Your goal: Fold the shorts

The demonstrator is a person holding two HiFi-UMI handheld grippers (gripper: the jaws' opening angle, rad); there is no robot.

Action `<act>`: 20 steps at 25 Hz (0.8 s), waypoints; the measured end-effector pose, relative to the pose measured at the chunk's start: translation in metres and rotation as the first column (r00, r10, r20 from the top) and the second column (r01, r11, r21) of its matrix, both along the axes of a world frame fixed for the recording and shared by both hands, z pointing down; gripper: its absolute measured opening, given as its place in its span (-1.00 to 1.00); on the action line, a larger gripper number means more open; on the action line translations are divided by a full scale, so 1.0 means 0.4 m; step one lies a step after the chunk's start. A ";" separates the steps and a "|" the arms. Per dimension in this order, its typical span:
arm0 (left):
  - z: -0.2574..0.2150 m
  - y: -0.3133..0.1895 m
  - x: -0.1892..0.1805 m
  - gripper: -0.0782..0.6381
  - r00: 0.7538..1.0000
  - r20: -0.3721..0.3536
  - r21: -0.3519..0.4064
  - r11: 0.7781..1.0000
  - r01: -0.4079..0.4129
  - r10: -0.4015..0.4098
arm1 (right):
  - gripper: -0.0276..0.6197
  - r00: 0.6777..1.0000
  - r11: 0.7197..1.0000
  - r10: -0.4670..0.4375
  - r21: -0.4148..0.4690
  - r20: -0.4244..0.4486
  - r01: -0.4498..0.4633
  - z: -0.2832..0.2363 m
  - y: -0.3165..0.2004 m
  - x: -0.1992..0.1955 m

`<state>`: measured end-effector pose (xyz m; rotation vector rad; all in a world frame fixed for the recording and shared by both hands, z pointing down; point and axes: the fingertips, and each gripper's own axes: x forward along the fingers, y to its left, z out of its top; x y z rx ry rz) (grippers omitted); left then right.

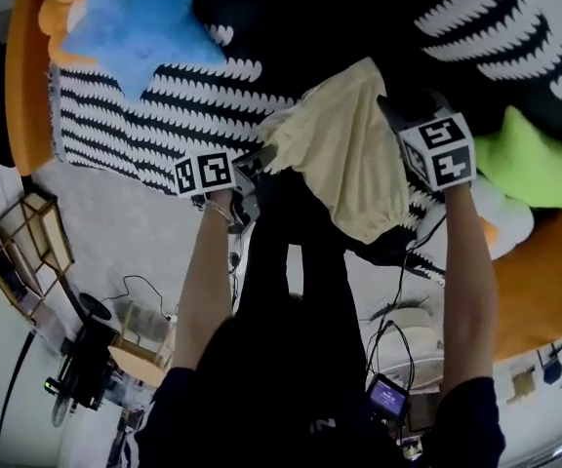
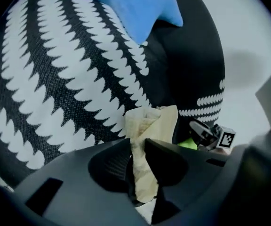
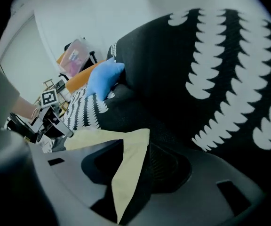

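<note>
The cream shorts (image 1: 344,154) hang in the air between my two grippers, above a black-and-white patterned cover (image 1: 115,125). My left gripper (image 1: 264,154) holds one end of the fabric. In the left gripper view, a bunched strip of the shorts (image 2: 149,126) runs down between the jaws of that gripper (image 2: 140,149), and the pads press on it. My right gripper (image 1: 388,110) holds the other end. In the right gripper view, a flat fold of the shorts (image 3: 126,168) is pinched between the jaws of that gripper (image 3: 135,159). The lower part of the shorts droops toward me.
A blue star-shaped pillow (image 1: 135,18) lies at the back left and a green one (image 1: 530,164) at the right. An orange edge (image 1: 22,76) borders the cover. Cables and small equipment (image 1: 388,398) lie on the floor near the person's legs.
</note>
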<state>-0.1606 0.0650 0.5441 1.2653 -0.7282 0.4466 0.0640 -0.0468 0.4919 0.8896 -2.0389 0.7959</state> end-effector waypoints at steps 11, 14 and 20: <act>-0.095 -0.091 -0.040 -0.74 0.984 0.174 0.399 0.910 -0.113 0.046 | -0.78 0.993 0.970 0.111 -0.222 0.043 -0.099 0.157 -0.107 -0.045; -0.065 -0.116 -0.070 -0.74 0.956 0.284 0.395 0.899 -0.187 0.074 | -0.80 0.998 0.983 0.054 -0.176 0.027 -0.049 0.154 -0.122 -0.051; 0.031 -0.128 -0.086 -0.60 0.866 0.491 0.285 0.921 -0.265 0.097 | -0.57 0.994 0.979 0.108 -0.176 -0.005 -0.107 0.204 -0.133 -0.033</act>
